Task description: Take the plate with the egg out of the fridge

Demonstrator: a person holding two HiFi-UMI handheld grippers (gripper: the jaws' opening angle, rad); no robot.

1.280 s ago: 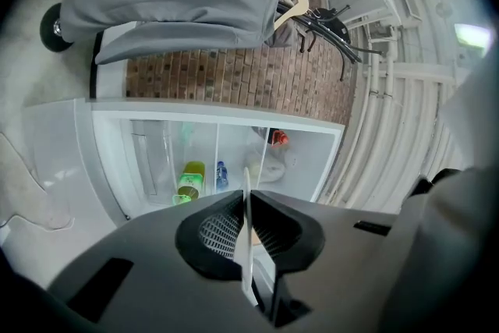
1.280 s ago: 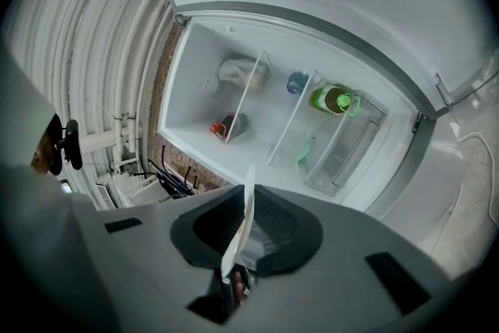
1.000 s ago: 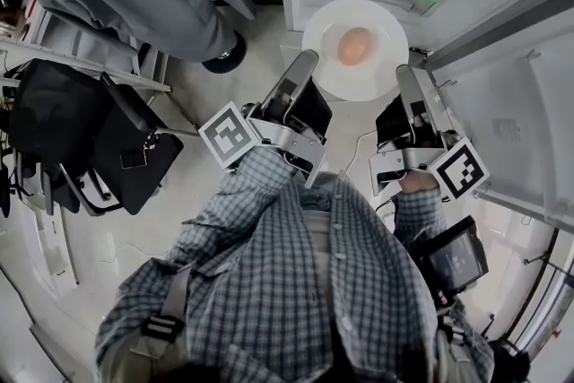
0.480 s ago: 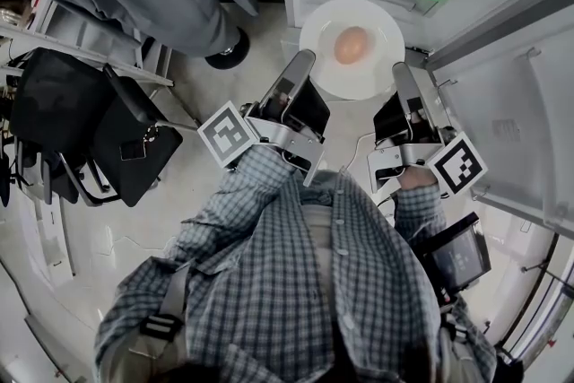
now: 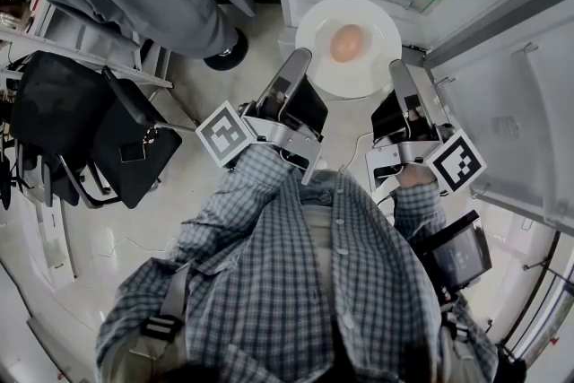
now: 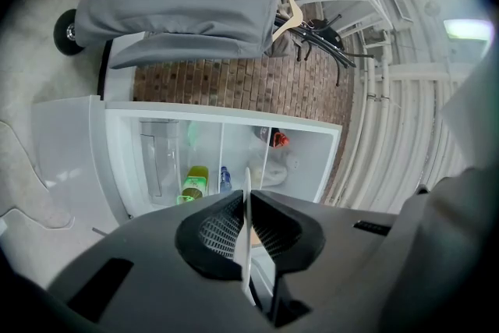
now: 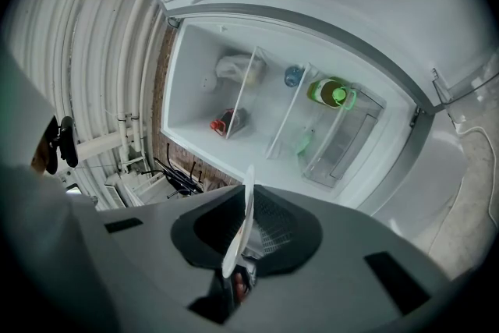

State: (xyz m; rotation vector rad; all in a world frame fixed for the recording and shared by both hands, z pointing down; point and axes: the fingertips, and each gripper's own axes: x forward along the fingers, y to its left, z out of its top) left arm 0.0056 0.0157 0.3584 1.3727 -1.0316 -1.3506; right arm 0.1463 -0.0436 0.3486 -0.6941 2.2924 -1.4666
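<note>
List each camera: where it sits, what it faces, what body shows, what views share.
Head view: on head, facing down; shirt, left gripper, right gripper, plate, egg.
Left gripper view: on left gripper, facing open fridge; its fingers clamp plate edge.
Right gripper view: on right gripper, facing fridge; fingers clamp plate.
Shared: plate and fridge.
</note>
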